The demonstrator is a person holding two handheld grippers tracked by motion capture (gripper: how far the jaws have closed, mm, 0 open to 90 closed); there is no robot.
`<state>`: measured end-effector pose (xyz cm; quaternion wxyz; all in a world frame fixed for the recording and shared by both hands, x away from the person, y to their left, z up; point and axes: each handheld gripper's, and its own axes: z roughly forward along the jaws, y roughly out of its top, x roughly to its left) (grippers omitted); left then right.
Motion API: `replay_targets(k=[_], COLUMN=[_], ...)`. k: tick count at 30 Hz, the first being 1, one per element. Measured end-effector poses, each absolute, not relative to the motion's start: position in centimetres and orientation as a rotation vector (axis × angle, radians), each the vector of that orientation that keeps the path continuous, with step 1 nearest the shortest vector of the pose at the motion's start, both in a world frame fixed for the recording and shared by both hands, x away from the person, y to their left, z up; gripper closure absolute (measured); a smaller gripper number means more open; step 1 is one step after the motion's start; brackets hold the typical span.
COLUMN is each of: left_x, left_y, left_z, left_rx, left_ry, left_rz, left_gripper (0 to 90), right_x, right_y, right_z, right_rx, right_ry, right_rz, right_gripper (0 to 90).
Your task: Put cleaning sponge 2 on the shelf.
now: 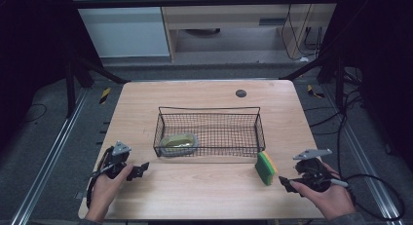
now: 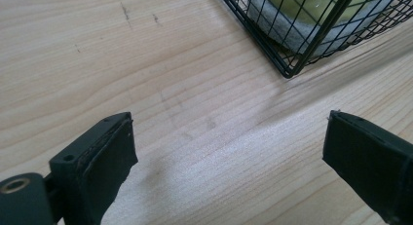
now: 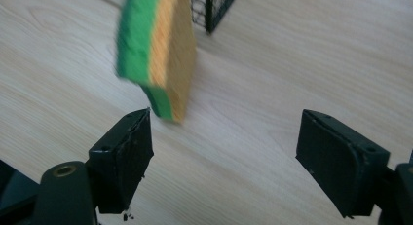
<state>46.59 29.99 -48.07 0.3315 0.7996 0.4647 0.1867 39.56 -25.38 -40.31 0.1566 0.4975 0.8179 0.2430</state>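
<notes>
The right claw (image 3: 224, 161) stands spread, its two black pads flat and matte, the left one flecked with crumbs at its lower edge; nothing is pinched between them. Just ahead of its left pad, in the right gripper view, stands the sponge (image 3: 156, 49): a soft block on edge, a bright green scouring layer on one face and orange-yellow foam on the other, its outline blurred, its lower corner close above the pad but apart from it. In the high view the sponge (image 1: 266, 167) stands on the table just outside the basket's near right corner, with the right claw (image 1: 287, 184) beside it and the person's right hand (image 1: 326, 196) gripping the black body under a grey three-cornered plate.

The left claw (image 2: 229, 152) is also spread wide and holds nothing; bare wood shows between its pads, which are squared, dull black and slightly worn at the edges. In the high view it (image 1: 141, 169) sits low over the near left part of the table, held in the left hand (image 1: 108, 188).

The table (image 1: 204, 196) is pale wood-grain laminate with rounded corners, a few dark scuffs and a small dark round plug near the far edge. In the middle stands a basket (image 1: 209, 110), rectangular, of thin black wire mesh with a heavier rim. Inside its left end lies a second sponge (image 1: 178, 142), oval, yellow-green with a grey fibrous border.

No writing or label can be read on anything.
</notes>
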Motion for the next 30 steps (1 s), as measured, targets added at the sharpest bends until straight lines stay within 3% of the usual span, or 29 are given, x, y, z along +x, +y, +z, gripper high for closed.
replay_targets(k=[12, 30], left_x=[46.9, 46.8], left_y=[29.6, 30.0], left_z=[-50.2, -50.8], left_rx=[2.126, 2.105], left_ry=[1.243, 1.216], left_rz=[0.479, 0.522], left_gripper=[4.0, 0.0], right_x=[43.0, 45.3], right_y=[-22.0, -18.9], right_z=[-36.4, -39.9], right_rx=[1.405, 1.414], right_ry=[2.429, 2.530], right_rz=[0.619, 0.510], right_gripper=[25.5, 37.3])
